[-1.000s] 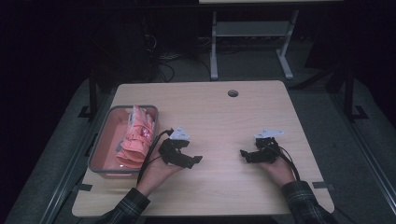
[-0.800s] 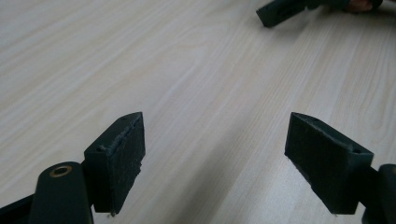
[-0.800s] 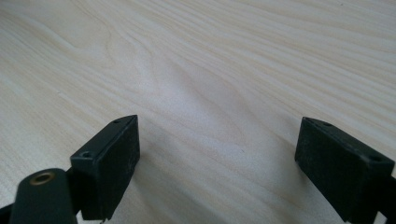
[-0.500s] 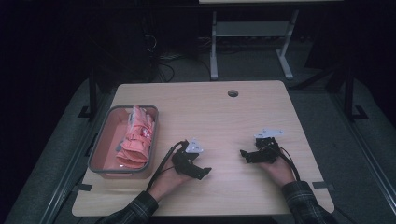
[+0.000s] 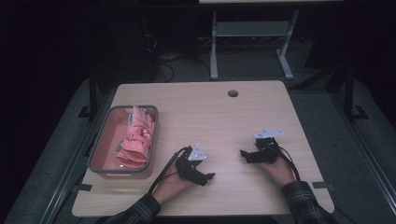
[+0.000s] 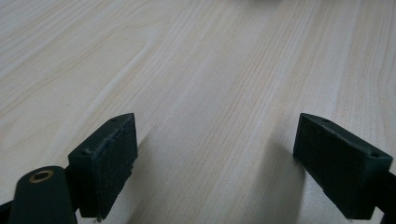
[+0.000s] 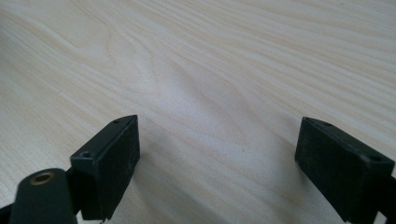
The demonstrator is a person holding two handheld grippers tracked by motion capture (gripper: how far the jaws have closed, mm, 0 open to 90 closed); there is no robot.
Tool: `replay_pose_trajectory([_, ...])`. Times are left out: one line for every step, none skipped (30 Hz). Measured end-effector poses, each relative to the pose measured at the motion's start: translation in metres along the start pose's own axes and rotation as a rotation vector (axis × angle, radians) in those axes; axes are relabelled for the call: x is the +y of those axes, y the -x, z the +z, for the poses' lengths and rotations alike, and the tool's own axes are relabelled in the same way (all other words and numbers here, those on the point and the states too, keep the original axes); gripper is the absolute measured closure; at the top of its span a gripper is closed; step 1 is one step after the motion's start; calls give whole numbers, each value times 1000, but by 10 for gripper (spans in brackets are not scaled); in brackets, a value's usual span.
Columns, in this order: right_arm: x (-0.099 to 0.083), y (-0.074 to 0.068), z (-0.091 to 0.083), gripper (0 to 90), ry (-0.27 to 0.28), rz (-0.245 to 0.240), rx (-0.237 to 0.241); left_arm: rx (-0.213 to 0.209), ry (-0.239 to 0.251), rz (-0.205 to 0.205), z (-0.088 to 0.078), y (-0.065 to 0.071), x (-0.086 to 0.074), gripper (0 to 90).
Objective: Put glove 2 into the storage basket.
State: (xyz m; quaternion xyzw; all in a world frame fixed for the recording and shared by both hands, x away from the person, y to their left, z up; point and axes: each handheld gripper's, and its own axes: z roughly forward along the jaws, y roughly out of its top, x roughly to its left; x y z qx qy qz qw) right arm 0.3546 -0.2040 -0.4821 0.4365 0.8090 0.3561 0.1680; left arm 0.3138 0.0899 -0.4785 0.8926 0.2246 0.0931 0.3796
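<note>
A grey tray [image 5: 96,151] at the table's left holds a pile of folded orange-pink cloths [image 5: 137,140]. My left gripper [image 5: 207,176] rests low on the table right of the tray, near the front edge, and points right. Its jaws have just been opening and stand wide, with bare wood between the pads [image 6: 109,158]. Farther right, my right gripper [image 5: 243,154] lies on the table pointing left, open, with nothing between its pads [image 7: 112,158]. The two grippers face each other across a short gap.
The light wooden table [image 5: 210,116] has a round cable hole [image 5: 233,93] near its far edge. Beyond it, a metal stand [image 5: 247,32] and cables sit on the dark floor. Black cables trail from both grippers toward the person's sleeves.
My left gripper has moved from beside the tray to the right and toward the front edge, sinking to the tabletop. The right gripper has kept still.
</note>
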Motion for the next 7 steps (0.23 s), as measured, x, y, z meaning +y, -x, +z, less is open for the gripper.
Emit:
replay_pose_trajectory([0,0,0,132,0,0,0,-1,0,0,0,0,0,129])
replay_pose_trajectory([0,0,0,132,0,-1,1,-1,-1,0,0,0,0,128])
replay_pose_trajectory([0,0,0,132,0,-1,1,-1,-1,0,0,0,0,128])
replay_pose_trajectory([0,0,0,132,1,-1,1,-2,-1,-1,0,0,0,128])
replay_pose_trajectory([0,0,0,132,0,-1,1,-1,-1,0,0,0,0,128])
replay_pose_trajectory([0,0,0,132,1,-1,1,-1,-1,0,0,0,0,128])
replay_pose_trajectory([0,0,0,132,1,-1,1,-1,-1,-1,0,0,0,128])
